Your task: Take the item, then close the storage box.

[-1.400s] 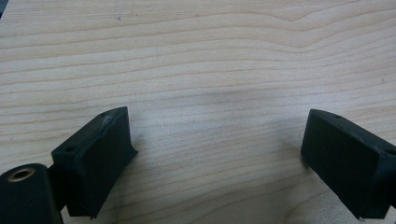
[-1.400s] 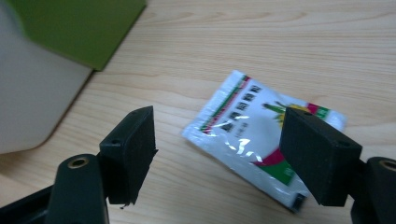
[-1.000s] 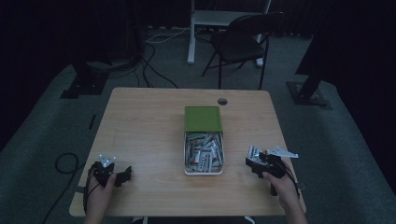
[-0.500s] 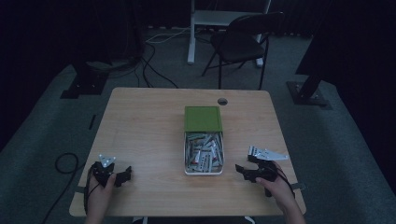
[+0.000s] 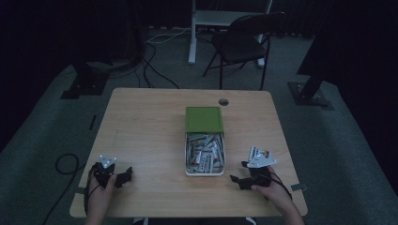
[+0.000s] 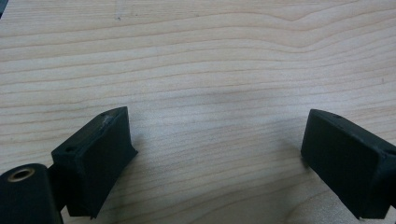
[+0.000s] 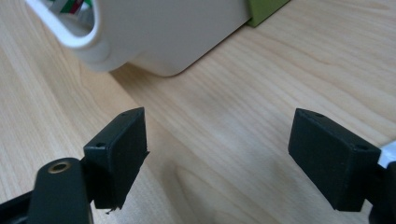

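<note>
Right gripper (image 5: 238, 180) slides left toward the white box (image 5: 204, 171), jaws just widening, empty; box's near corner lies just left, long axis running far.

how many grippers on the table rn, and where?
2. The left gripper is near the table's front-left corner; the right gripper is front-right, beside the white box. Both open, empty.

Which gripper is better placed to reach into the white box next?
Right. The right gripper sits near the white box corner, jaws open and aimed at it; the left gripper faces bare table, farther off.
</note>
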